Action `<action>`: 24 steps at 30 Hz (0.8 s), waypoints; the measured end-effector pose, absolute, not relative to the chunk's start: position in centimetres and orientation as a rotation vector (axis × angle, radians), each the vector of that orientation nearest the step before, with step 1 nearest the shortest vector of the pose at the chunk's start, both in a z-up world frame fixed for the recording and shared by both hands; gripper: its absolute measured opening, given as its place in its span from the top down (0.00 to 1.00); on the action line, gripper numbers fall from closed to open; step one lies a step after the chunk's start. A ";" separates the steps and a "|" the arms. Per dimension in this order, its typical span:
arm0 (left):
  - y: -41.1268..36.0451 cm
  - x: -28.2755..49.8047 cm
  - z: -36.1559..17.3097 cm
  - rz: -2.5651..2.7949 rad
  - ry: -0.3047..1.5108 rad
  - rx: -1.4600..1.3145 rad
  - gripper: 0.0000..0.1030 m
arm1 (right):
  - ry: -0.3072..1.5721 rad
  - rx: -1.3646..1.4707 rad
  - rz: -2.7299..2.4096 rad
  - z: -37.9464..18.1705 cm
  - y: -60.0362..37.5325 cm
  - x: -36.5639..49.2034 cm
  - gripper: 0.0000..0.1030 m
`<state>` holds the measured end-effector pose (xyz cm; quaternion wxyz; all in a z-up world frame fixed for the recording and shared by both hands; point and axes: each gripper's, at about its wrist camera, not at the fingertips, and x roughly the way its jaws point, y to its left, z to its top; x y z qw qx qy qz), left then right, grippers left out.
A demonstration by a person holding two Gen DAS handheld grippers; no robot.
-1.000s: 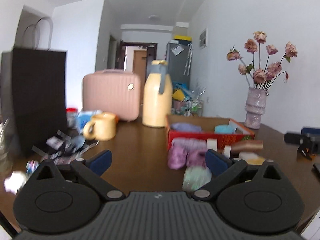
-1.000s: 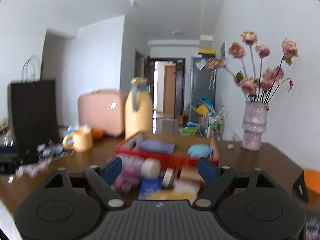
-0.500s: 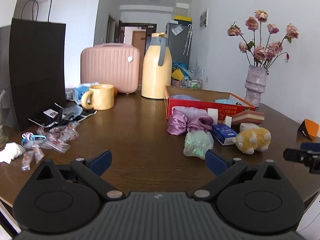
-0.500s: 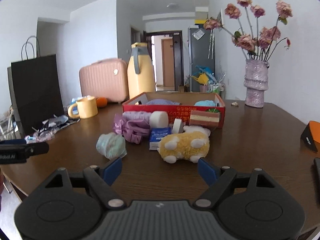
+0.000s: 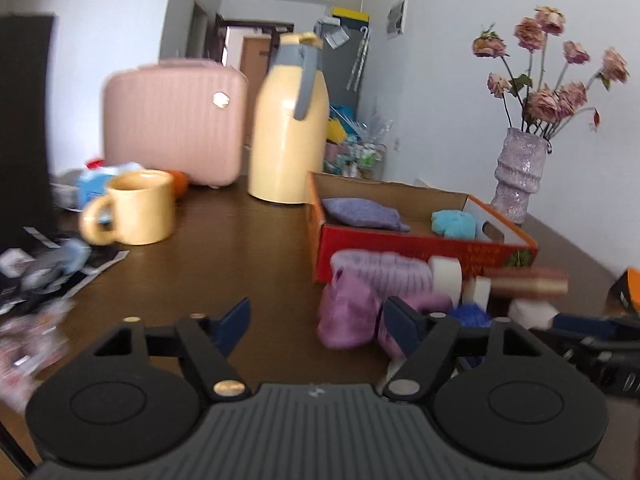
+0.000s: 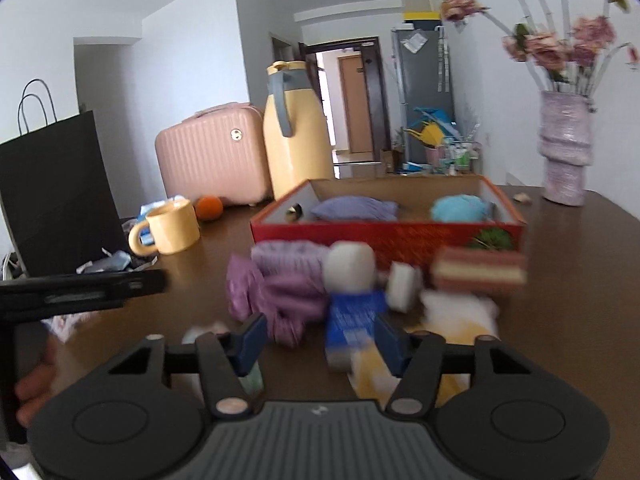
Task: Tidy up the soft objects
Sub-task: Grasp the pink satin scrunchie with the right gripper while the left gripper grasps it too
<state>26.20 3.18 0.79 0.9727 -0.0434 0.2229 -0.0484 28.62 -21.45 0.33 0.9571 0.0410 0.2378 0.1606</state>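
Two purple scrunchies [image 5: 360, 300] lie just beyond left hand-held gripper [image 5: 316, 324].

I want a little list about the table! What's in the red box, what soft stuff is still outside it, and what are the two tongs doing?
box: red box, open top, on the brown table
inside box: purple cushion, blue fluffy ball
outside, in front: purple cloth bundle, white roll, yellow and white plush toy
left tongs: jaws just been closing, nothing between them
right tongs: jaws just been closing, nothing gripped
picture: blurry
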 end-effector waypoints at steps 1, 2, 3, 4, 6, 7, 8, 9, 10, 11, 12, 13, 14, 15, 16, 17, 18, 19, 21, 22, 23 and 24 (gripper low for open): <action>3.1 27.9 0.8 -0.111 0.462 -0.099 0.27 | 0.486 0.088 0.336 0.3 -20.9 30.0 0.47; 3.1 29.6 0.7 -0.130 0.470 -0.119 0.27 | 0.493 0.088 0.340 0.1 -20.4 31.3 0.49; 3.1 31.3 0.6 -0.155 0.478 -0.138 0.27 | 0.493 0.086 0.342 0.0 -19.9 32.5 0.49; 3.0 32.6 0.3 -0.165 0.491 -0.155 0.30 | 0.502 0.082 0.345 -0.2 -19.5 33.7 0.49; 3.0 35.2 -0.4 -0.195 0.519 -0.187 0.37 | 0.548 0.071 0.348 -0.8 -18.5 35.8 0.49; 3.0 36.0 -0.8 -0.200 0.536 -0.201 0.47 | 0.557 0.071 0.352 -1.2 -18.1 36.5 0.49; 3.2 36.8 -1.3 -0.214 0.556 -0.219 0.58 | 0.572 0.071 0.360 -1.6 -17.7 37.3 0.49; 3.4 37.4 -1.7 -0.232 0.572 -0.238 0.73 | 0.581 0.071 0.368 -1.9 -17.4 37.7 0.51; 3.5 37.8 -2.1 -0.248 0.591 -0.261 0.76 | 0.588 0.073 0.378 -2.2 -17.2 38.0 0.58; 3.7 38.1 -2.6 -0.256 0.613 -0.284 0.78 | 0.595 0.079 0.386 -2.6 -17.1 38.4 0.66; 3.8 38.3 -2.9 -0.258 0.627 -0.307 0.83 | 0.604 0.084 0.393 -2.8 -16.9 38.6 0.71; 3.9 38.4 -3.1 -0.263 0.626 -0.317 0.84 | 0.607 0.093 0.402 -3.0 -16.9 38.7 0.81; 3.9 38.3 -3.2 -0.261 0.621 -0.316 0.86 | 0.608 0.099 0.414 -3.1 -16.8 38.8 0.90; 3.9 38.3 -3.1 -0.261 0.615 -0.314 0.88 | 0.607 0.091 0.424 -3.2 -16.6 38.7 0.92; 4.0 38.2 -3.1 -0.267 0.611 -0.315 0.88 | 0.601 0.074 0.425 -3.1 -16.4 38.4 0.93; 4.0 38.2 -3.0 -0.271 0.610 -0.319 0.89 | 0.586 0.052 0.423 -3.0 -16.1 38.1 0.94; 4.0 38.1 -3.0 -0.275 0.608 -0.318 0.89 | 0.577 0.043 0.422 -2.9 -16.0 37.9 0.95; 3.9 37.9 -2.8 -0.273 0.606 -0.309 0.89 | 0.570 0.040 0.420 -2.6 -16.0 37.8 0.95; 3.2 37.1 -1.9 -0.256 0.584 -0.275 0.89 | 0.538 0.027 0.413 -1.5 -16.1 36.8 0.95; 2.9 36.3 -1.2 -0.257 0.555 -0.267 0.89 | 0.509 0.021 0.411 -0.6 -16.2 36.1 0.95; 2.7 35.5 -0.4 -0.261 0.528 -0.271 0.89 | 0.473 0.014 0.409 0.3 -16.4 35.1 0.95; 2.5 34.5 0.5 -0.268 0.503 -0.275 0.89 | 0.441 0.006 0.406 1.4 -16.7 34.2 0.95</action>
